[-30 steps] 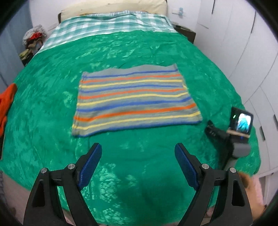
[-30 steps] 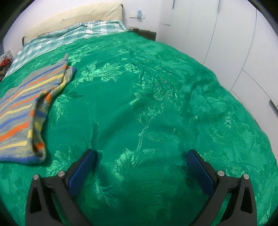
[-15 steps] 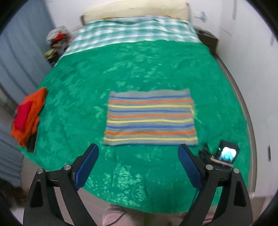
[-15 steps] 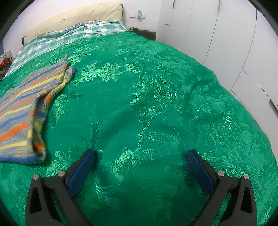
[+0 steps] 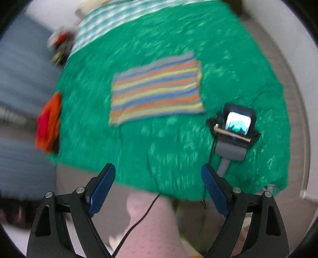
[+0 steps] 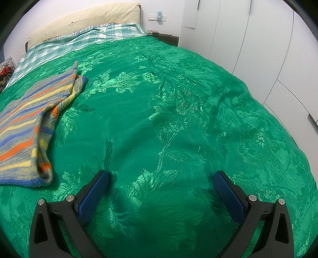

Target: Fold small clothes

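1. Left gripper (image 5: 158,175): the fingers (image 5: 102,187) stand wide apart and are closing slightly. Nothing lies between them and they hold nothing. They hang above the near edge of the bed (image 5: 248,65), well clear of the cloth.
2. Right gripper (image 6: 161,181): the fingers (image 6: 93,195) stand wide apart and empty. The tips are at, or just above, the green bedspread (image 6: 178,111); contact cannot be told.
3. Striped cloth (image 5: 157,88): it lies as a flat, folded rectangle on the bedspread near the middle of the bed, with grey, blue, orange and yellow stripes. In the right wrist view the cloth (image 6: 29,127) is to the left of the right gripper and apart from it; doubled layers show along its near right edge.
4. Right gripper as seen from the left wrist view: its camera unit (image 5: 237,123), screen lit, sits over the bedspread just right of the cloth's near right corner.
5. Orange and red clothes (image 5: 48,122): a pile at the left edge of the bed, well apart from the striped cloth.
6. A checked sheet (image 6: 79,41) covers the head of the bed, in front of a cream headboard (image 6: 85,18).
7. A pink-clad leg (image 5: 151,224) and a black cable (image 5: 139,220) show below the left fingers.
8. White wardrobe doors (image 6: 258,39) stand at the bed's right side.
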